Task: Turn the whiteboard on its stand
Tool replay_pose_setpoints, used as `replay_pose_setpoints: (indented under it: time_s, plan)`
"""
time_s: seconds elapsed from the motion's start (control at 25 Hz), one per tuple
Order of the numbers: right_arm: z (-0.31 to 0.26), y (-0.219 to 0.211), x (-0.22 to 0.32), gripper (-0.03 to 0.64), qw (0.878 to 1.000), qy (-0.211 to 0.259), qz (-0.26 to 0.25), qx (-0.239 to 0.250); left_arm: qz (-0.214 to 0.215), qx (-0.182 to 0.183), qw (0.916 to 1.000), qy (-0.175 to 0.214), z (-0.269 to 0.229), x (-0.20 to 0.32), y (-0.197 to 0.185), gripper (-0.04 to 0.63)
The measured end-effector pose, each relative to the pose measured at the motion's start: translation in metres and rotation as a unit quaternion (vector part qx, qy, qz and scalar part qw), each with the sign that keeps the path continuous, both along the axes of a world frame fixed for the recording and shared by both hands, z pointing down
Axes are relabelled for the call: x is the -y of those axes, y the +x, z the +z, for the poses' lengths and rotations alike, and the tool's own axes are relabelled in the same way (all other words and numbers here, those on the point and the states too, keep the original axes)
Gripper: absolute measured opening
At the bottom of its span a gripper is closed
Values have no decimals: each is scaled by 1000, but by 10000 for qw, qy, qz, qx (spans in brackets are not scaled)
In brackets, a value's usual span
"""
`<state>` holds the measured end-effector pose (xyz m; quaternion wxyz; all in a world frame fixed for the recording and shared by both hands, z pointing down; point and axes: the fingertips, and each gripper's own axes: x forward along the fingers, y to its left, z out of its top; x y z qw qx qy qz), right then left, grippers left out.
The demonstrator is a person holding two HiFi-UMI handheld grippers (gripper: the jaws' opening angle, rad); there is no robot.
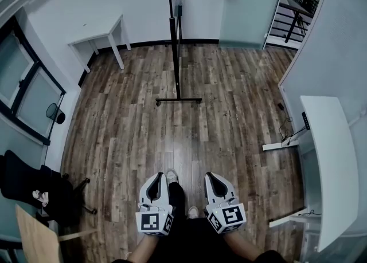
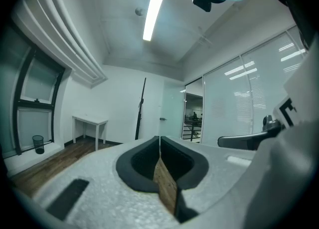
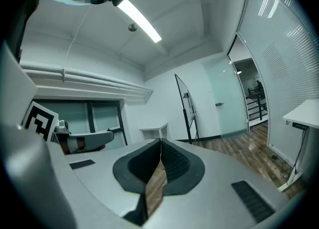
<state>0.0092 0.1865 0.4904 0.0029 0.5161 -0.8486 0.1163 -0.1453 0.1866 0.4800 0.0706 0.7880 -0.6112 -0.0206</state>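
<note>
The whiteboard (image 1: 174,21) stands edge-on at the far middle of the room on a black stand with a T-shaped foot (image 1: 178,101). Both grippers hang low in front of me, well short of it, above my shoes. My left gripper (image 1: 156,177) is shut with nothing between its jaws, and my right gripper (image 1: 214,177) is shut and empty too. In the left gripper view the whiteboard (image 2: 141,108) is a thin dark line beyond the closed left gripper (image 2: 159,138). In the right gripper view the whiteboard (image 3: 185,107) leans as a narrow frame past the closed right gripper (image 3: 161,141).
A small white table (image 1: 97,34) stands by the back wall at left. A long white desk (image 1: 331,164) runs along the right side. A glass door (image 1: 244,5) is at the back right. A black chair (image 1: 33,188) and a bin (image 1: 55,113) sit at left. Wood floor lies between me and the stand.
</note>
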Motion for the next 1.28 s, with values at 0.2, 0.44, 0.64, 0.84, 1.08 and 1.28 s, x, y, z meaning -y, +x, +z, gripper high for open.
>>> replay_pose_setpoints:
  time_s: [0.2, 0.44, 0.64, 0.84, 1.08, 1.28]
  plan:
    - [9, -6, 50, 14, 10000, -44, 58, -32, 106, 28, 9999, -36, 12, 53, -5, 23]
    - [9, -19, 131, 14, 9999, -46, 47, -80, 186, 41, 9998, -70, 14, 135, -15, 23]
    - [5, -37, 201, 14, 9998, -111, 116, -113, 256, 62, 9996, -50, 6, 211, -34, 23]
    - [-7, -58, 283, 14, 9995, -94, 262, -131, 414, 9, 9991, -67, -6, 298, -55, 23]
    - [-16, -86, 363, 14, 9990, -19, 421, -143, 685, 50, 9976, -18, -4, 383, -78, 23]
    - [-20, -101, 407, 14, 9983, 33, 565, -154, 727, 10, 9974, -12, -3, 432, -93, 23]
